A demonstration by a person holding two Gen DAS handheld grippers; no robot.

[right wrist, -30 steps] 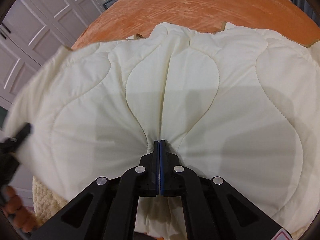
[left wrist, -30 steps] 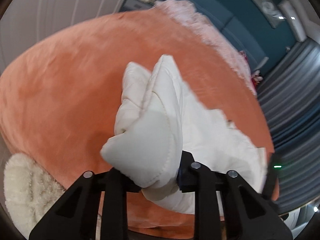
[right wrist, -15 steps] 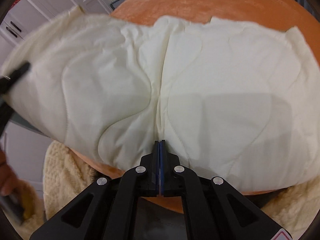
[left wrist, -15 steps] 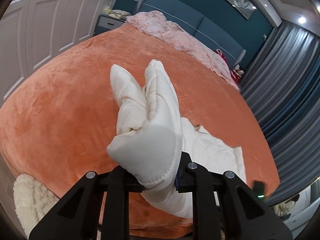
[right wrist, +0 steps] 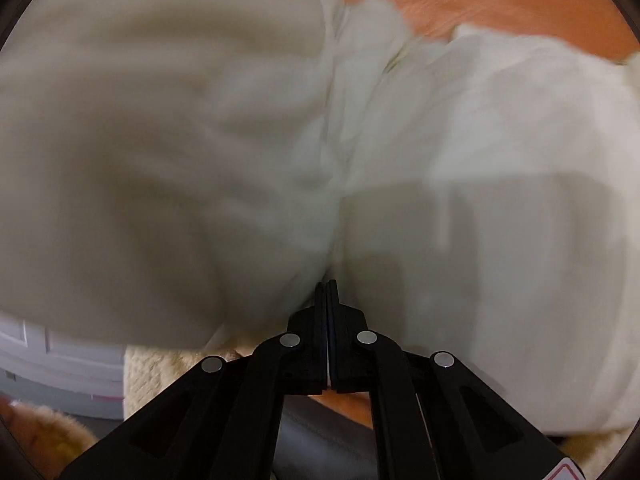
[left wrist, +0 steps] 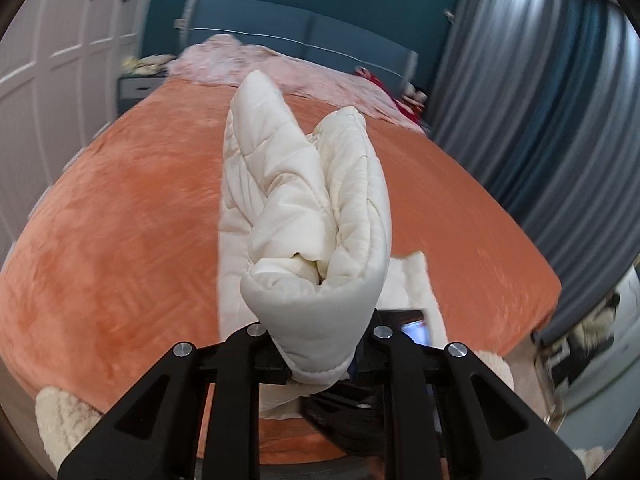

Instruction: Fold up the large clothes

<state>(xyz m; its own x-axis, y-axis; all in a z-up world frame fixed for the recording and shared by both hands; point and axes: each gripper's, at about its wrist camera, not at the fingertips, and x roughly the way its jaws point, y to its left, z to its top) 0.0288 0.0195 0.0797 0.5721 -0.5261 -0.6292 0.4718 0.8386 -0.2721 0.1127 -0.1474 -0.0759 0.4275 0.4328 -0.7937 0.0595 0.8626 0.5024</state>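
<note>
A cream quilted padded garment (left wrist: 316, 216) is lifted over the orange bed cover (left wrist: 120, 220). My left gripper (left wrist: 320, 356) is shut on a thick bunched fold of it, which stands up in front of the camera. In the right wrist view the same garment (right wrist: 240, 140) fills almost the whole frame, blurred and hanging close. My right gripper (right wrist: 327, 292) is shut on a thin edge of it. The right gripper also shows low in the left wrist view (left wrist: 400, 332), just beside and below the left gripper.
The orange bed runs back to a blue headboard (left wrist: 304, 40) with pink bedding (left wrist: 256, 64) at its head. White wardrobe doors (left wrist: 48, 60) stand left, grey curtains (left wrist: 540, 100) right. A cream fluffy rug (left wrist: 60, 416) lies at the bed's foot.
Both grippers have lifted the garment higher off the bed and come close together. The left view has tilted up toward the headboard. The cloth now swings blurred across the right view.
</note>
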